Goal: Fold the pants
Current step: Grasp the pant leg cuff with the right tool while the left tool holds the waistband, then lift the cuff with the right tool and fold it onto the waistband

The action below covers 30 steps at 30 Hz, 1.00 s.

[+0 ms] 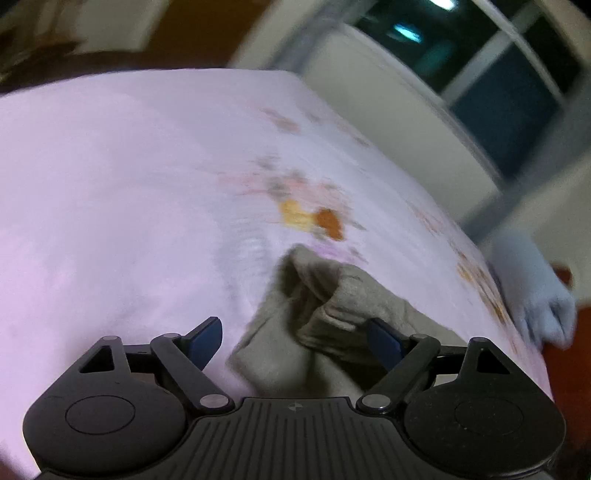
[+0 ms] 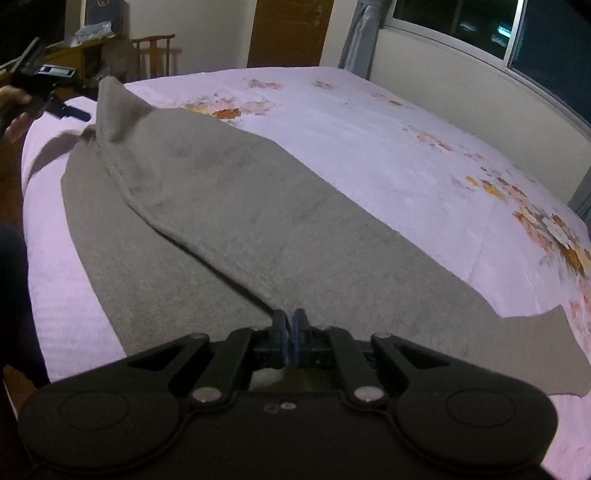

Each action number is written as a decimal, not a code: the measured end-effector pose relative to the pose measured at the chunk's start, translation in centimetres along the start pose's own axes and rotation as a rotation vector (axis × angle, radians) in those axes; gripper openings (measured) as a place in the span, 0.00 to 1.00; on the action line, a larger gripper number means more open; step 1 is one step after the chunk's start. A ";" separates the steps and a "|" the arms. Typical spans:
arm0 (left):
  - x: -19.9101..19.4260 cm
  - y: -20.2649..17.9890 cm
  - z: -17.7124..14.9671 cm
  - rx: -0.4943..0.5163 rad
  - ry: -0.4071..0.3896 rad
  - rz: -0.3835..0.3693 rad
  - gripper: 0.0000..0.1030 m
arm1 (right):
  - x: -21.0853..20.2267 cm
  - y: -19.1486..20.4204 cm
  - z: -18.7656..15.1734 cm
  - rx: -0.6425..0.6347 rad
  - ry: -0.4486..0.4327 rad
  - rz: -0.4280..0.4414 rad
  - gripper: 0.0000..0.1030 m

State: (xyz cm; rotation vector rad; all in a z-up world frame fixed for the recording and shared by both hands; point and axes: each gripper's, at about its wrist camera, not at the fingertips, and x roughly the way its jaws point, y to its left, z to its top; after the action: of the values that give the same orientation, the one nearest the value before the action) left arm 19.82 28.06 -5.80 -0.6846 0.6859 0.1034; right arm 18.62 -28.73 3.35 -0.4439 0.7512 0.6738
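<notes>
Nearest to us, we are pinching the right gripper [image 2: 290, 325] tight on a fold of the grey pants [image 2: 236, 206], its blue pads pressed together with the cloth caught between them. The pants are lying spread across the near side of the bed [image 2: 369, 147], on a pale pink sheet printed with orange flowers. One leg is running away from the right gripper toward the far left, folded partly over the other layer beneath it, and its far end is standing up in a peak. A flat flap of cloth is reaching out to the right near the bed's edge.

We are holding the left gripper [image 1: 295, 343] with its fingers [image 1: 205, 341] spread wide apart, gripping nothing; a bunched, creased end of the pants [image 1: 325, 314] is sitting between and just beyond them. This view is blurring, so finer detail is hard to tell. From the right wrist, the left gripper [image 2: 55, 99] is showing at the far left, just beside the raised peak.

Beyond the bed, a wooden chair [image 2: 153, 55], a brown door [image 2: 288, 31] and a dark window [image 2: 480, 26] are lining the far walls.
</notes>
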 end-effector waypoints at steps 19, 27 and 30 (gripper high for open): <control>3.5 -2.1 -1.6 -0.290 0.064 -0.154 0.29 | -3.2 -1.3 -2.8 0.199 -0.103 -0.086 0.11; 3.9 -1.3 -2.1 -0.265 0.077 -0.193 0.27 | -1.8 -3.9 -3.4 0.647 -0.088 -0.094 0.22; 3.8 -0.8 -2.0 -0.254 0.085 -0.206 0.27 | -0.7 -4.3 -3.6 0.780 -0.057 -0.128 0.26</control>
State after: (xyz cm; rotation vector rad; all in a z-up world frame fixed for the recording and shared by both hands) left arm 21.92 25.74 -8.87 -1.0041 0.6863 -0.0295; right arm 19.58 -34.16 2.11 0.2394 0.8579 0.2331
